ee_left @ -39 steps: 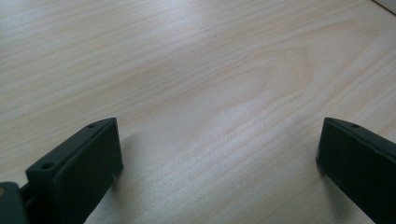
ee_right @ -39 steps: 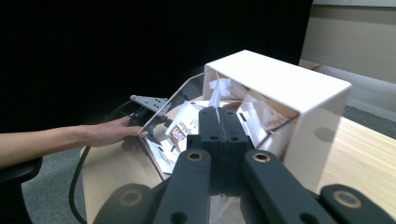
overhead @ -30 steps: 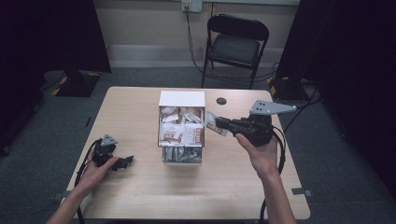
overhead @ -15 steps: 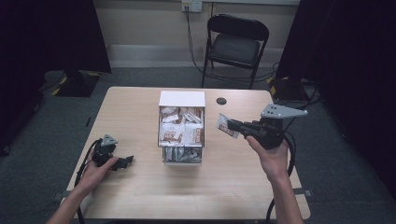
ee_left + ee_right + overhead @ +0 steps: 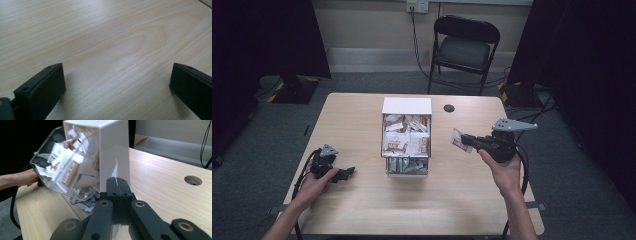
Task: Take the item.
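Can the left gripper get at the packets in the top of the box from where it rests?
Probably yes. The left gripper lies open on the table, with bare wood between it and the box; the packets are exposed from above.

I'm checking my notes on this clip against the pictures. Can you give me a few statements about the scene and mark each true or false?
1. The right gripper is shut on a packet. True.
2. The left gripper holds a packet too. False: its jaws stand open over bare table, nothing between them.
3. The packet is held to the right of the box, outside it. True.
4. The box is empty. False: it is full of packets.
5. A chair stands beyond the table. True.
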A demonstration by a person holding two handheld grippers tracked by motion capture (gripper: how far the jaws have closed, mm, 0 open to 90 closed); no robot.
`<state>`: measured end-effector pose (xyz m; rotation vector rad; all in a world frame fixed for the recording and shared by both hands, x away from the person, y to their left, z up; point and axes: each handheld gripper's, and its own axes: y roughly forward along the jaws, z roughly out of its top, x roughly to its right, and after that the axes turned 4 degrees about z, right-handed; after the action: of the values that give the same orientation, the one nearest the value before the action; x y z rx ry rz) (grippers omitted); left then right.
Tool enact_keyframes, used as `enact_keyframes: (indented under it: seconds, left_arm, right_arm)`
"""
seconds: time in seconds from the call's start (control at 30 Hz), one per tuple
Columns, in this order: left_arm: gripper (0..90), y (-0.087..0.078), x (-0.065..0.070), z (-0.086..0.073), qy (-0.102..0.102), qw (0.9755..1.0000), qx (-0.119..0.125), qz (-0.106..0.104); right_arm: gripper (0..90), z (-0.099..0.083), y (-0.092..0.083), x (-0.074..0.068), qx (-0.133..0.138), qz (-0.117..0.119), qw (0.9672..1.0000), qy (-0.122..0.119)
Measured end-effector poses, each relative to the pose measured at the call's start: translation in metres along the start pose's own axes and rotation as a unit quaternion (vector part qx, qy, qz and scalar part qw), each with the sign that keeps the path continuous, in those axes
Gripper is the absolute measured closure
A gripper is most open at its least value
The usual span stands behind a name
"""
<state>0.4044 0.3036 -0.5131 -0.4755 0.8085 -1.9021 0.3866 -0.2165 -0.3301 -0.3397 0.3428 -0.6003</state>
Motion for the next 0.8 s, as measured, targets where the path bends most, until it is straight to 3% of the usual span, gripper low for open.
enact_keyframes:
  seconds: [0.33,0.57,0.8]
  left_arm:
    - [0.0,0.0,0.0,0.0,0.0,1.0,0.0,0.0]
    - [0.0,0.0,0.0,0.0,0.0,1.0,0.0,0.0]
    - [0.0,0.0,0.0,0.0,0.0,1.0,0.0,0.0]
  right_arm:
    - [90.0,-0.02,0.021,0.016,-0.033,-0.008,0.9993,0.016]
    - [90.0,-0.028,0.038,0.02,-0.054,-0.004,0.9984,0.02]
    - [90.0,-0.039,0.063,0.029,-0.09,-0.007,0.9957,0.023]
